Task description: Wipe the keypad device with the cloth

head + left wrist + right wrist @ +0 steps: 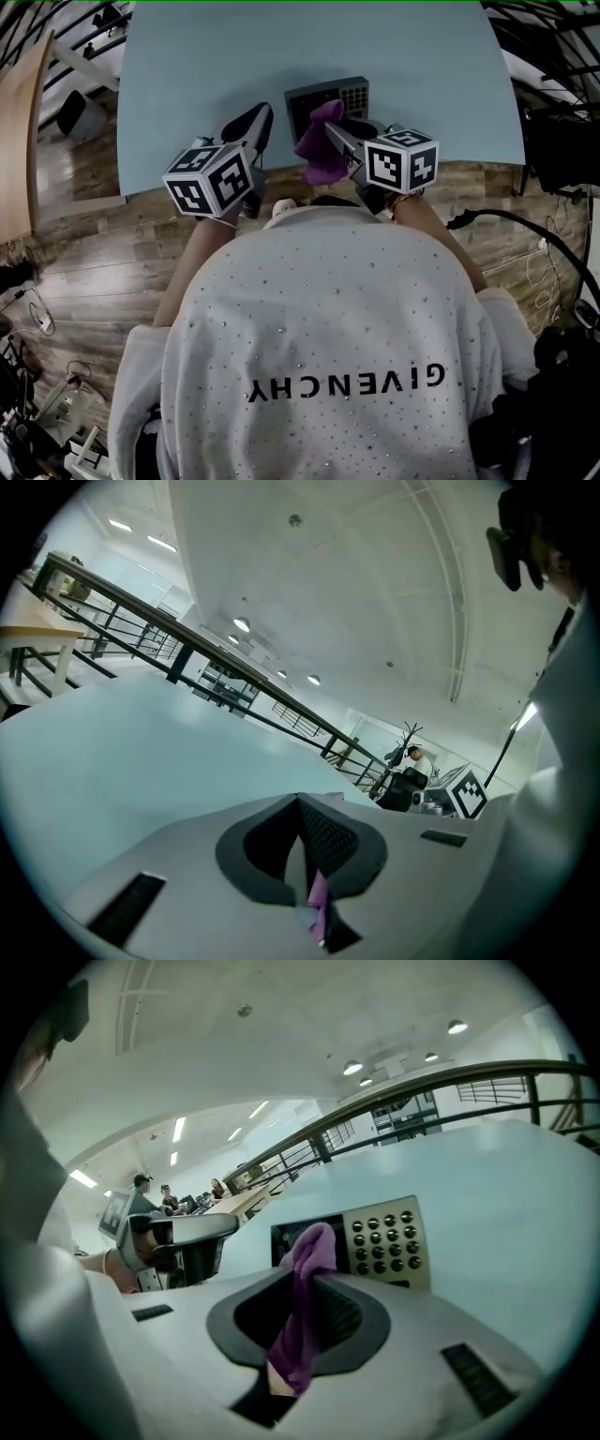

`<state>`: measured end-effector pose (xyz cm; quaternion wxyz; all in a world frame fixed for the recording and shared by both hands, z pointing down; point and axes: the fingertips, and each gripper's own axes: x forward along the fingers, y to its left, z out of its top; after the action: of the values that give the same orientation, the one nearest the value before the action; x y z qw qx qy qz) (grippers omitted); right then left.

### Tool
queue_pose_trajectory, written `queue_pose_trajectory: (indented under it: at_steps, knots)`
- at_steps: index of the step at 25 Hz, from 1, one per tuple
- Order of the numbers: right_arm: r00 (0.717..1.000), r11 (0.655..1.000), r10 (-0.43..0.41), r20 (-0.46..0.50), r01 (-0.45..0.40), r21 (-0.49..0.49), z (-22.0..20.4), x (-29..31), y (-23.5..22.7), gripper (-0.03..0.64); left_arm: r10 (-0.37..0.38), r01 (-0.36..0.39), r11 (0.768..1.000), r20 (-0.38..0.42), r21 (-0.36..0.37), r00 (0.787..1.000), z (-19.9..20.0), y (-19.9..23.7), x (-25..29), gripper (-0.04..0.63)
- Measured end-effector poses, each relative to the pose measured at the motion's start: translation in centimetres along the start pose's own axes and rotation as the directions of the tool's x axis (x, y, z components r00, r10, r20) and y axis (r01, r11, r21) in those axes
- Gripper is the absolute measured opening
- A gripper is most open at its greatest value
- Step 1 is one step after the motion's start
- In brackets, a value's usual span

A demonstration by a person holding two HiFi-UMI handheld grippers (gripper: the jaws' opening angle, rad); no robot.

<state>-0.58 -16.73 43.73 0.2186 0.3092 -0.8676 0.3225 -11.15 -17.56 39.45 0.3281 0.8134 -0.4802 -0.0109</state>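
The keypad device (330, 97) is a dark flat unit with a grey button pad, lying on the light blue table (187, 75) near its front edge. In the right gripper view the keypad device (384, 1239) lies just beyond the jaws. My right gripper (331, 132) is shut on a purple cloth (320, 150), which bunches over the device's near left part. The cloth (305, 1321) runs between the pads and sticks out past the tips of the right gripper (307, 1279). My left gripper (263, 116) is shut and empty, just left of the device. In its own view the left gripper (300, 806) points over bare table.
The table's front edge (150, 187) runs just under both grippers, with wooden floor (84, 253) below. A wooden desk (17, 141) stands at the far left. Black cables (525, 225) and equipment lie at the right. People sit far off in the gripper views.
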Motion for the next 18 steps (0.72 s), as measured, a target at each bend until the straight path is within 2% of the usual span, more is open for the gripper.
queue_pose_trajectory:
  at_steps: [5, 11, 15, 18]
  knots:
    - [0.997, 0.994, -0.050, 0.051, 0.045, 0.095, 0.6, -2.5, -3.7, 0.049, 0.008, -0.008, 1.000, -0.021, 0.006, 1.000, -1.1, -2.0, 1.0, 0.000]
    - [0.996, 0.992, -0.053, 0.073, 0.045, 0.116, 0.8, -4.4, -6.9, 0.049, 0.060, -0.061, 0.997, -0.024, -0.050, 0.998, -2.8, -3.4, 1.2, 0.000]
    - [0.994, 0.992, -0.052, 0.097, 0.040, 0.119, 1.2, -5.0, -9.0, 0.050, 0.143, -0.143, 0.986, -0.006, -0.079, 0.990, -3.6, -3.3, 0.3, 0.000]
    - [0.993, 0.993, -0.039, 0.110, 0.027, 0.113, 1.4, -5.3, -9.5, 0.051, 0.212, -0.204, 0.971, 0.057, -0.129, 0.976, -4.0, -2.8, -0.8, 0.000]
